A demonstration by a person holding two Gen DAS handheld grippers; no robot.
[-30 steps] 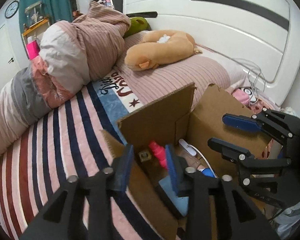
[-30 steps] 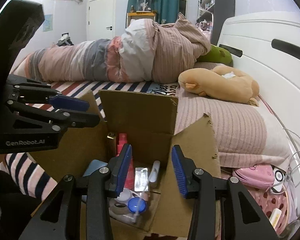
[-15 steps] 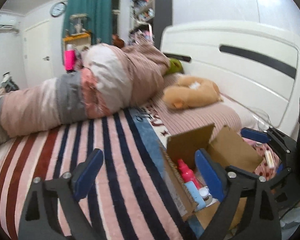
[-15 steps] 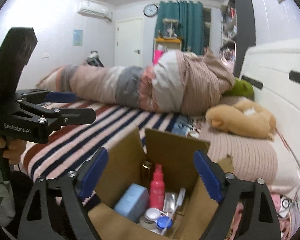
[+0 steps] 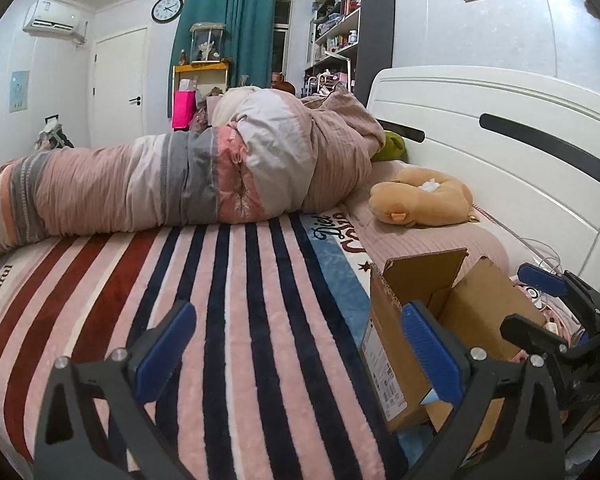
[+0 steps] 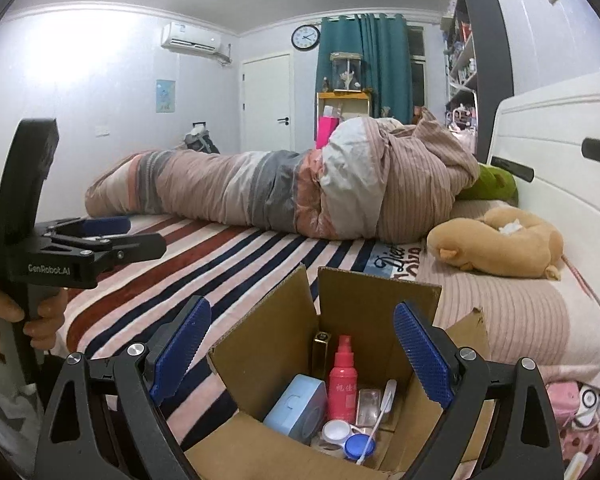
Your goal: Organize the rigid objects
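Observation:
An open cardboard box (image 6: 364,300) stands on the striped bed. In the right wrist view it holds a red spray bottle (image 6: 342,384), a light blue case (image 6: 296,406), a gold tube (image 6: 321,350), a white stick (image 6: 384,396) and a blue and white lens case (image 6: 346,438). My right gripper (image 6: 302,354) is wide open and empty, above the box's near side. My left gripper (image 5: 298,352) is wide open and empty over the striped blanket, left of the box (image 5: 452,312). The left gripper also shows in the right wrist view (image 6: 112,236).
A rolled pink and grey duvet (image 5: 204,180) lies across the bed's far side. A tan plush toy (image 5: 424,200) and a green plush (image 6: 488,182) lie by the white headboard (image 5: 500,152). Pink items and cables (image 6: 572,400) sit right of the box.
Both grippers have opened wide and pulled up and back from the box. The left gripper has swung left, out over the striped blanket.

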